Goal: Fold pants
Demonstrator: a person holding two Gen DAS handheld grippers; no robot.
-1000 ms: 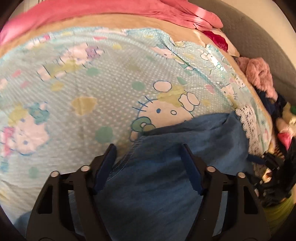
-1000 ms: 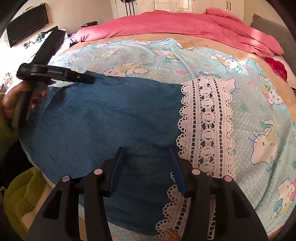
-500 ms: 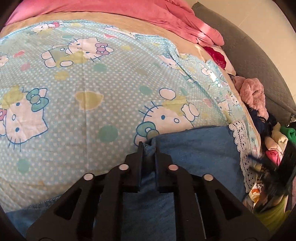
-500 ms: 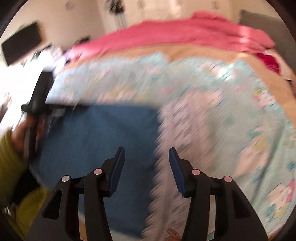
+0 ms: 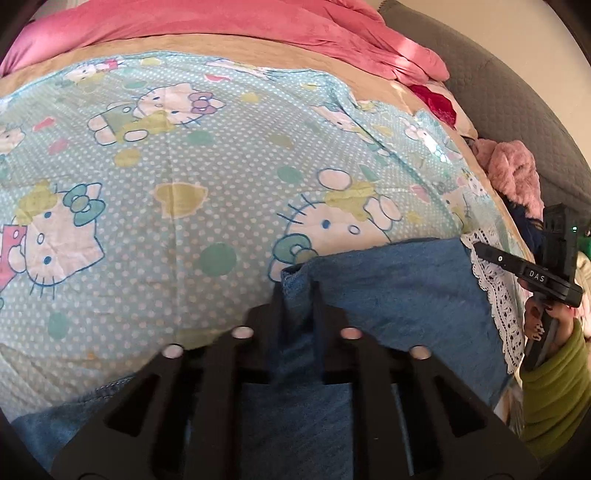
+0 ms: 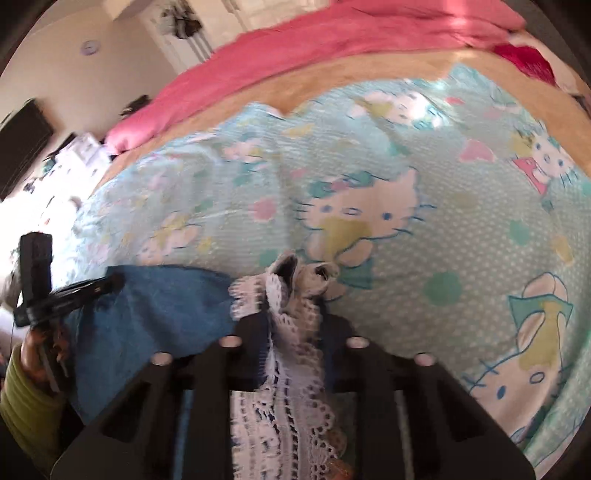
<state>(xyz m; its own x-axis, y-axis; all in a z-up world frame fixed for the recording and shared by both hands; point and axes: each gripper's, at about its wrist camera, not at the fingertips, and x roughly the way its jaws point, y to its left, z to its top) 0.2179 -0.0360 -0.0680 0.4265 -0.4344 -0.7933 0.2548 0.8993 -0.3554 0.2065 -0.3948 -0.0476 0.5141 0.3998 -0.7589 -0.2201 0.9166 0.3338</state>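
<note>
Left wrist view, reading left to right: pale blue cartoon-cat sheet point(image 5: 155, 184) covers the bed, a tan blanket band point(image 5: 229, 44) beyond it, a pink duvet point(image 5: 221, 18) heaped at the far edge. Blue denim pants point(image 5: 399, 295) lie on the near part of the sheet; left gripper point(image 5: 297, 295) clenched on a raised denim corner. Lace trim point(image 5: 495, 288) edges the pants at right. Past it, the person's hand and green sleeve point(image 5: 554, 384) carry the other tool, with a clothes pile point(image 5: 513, 173) and grey padded headboard point(image 5: 517, 96) behind. Right wrist view, left to right: dark screen point(image 6: 22, 144) on a cream wall, cluttered bright surface below, the other hand at left edge, denim, then right gripper point(image 6: 303, 280), jaws just closed, pinching bunched lace; sheet is blurred.
</note>
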